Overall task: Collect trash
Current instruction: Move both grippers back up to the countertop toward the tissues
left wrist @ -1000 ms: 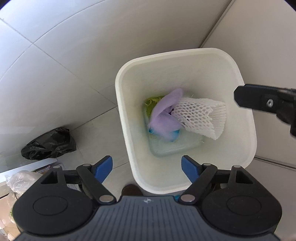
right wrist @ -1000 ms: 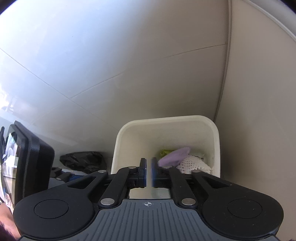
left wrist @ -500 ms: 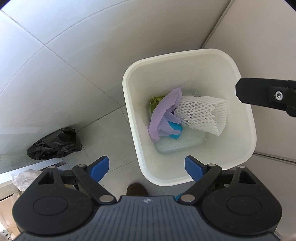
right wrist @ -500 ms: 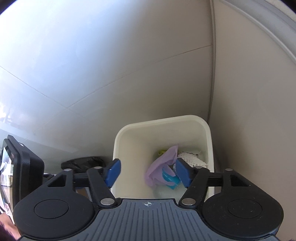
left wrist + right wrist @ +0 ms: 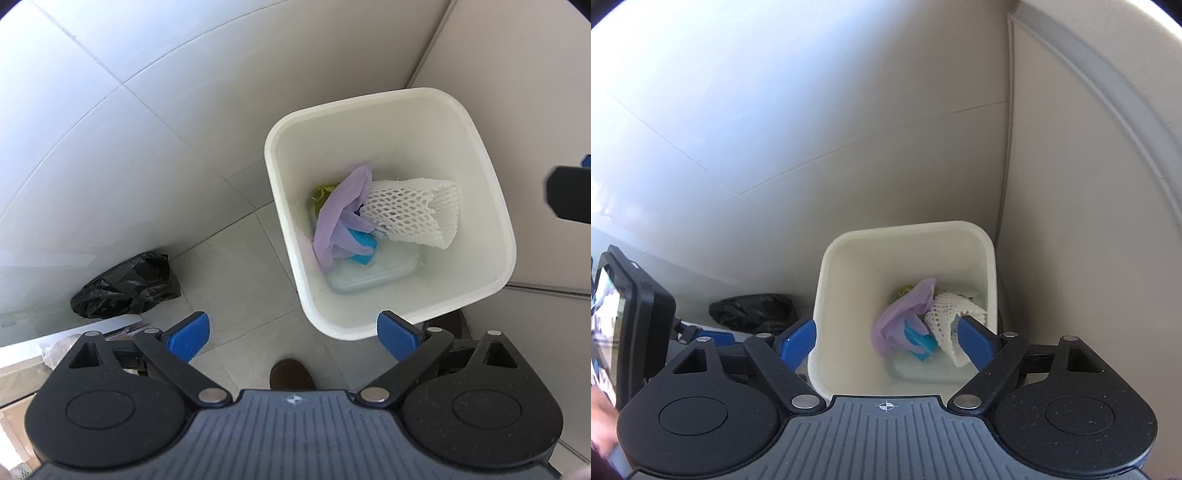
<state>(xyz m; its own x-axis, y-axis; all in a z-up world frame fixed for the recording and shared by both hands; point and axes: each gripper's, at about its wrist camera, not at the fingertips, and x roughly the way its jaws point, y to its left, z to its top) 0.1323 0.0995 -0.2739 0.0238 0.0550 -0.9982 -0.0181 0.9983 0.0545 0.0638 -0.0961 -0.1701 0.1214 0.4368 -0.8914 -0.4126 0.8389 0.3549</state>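
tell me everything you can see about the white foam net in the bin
The white foam net is a soft, stretchy-looking mesh sleeve with diamond-shaped holes, crumpled and partly folded. It lies tilted inside the white bin, on top of the other trash, one end leaning toward a bin wall. Its other end touches the purple glove, and it overlaps a clear plastic container beneath.

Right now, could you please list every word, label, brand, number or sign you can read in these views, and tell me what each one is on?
No readable words or numbers anywhere.
Small emblem on the left gripper body: a mark, not text.
Crosshair mark on the right gripper body: a symbol only.
Lit screen at the left edge of the right wrist view: too blurred to read.
White bin, purple glove, foam net, black bag: no print visible.
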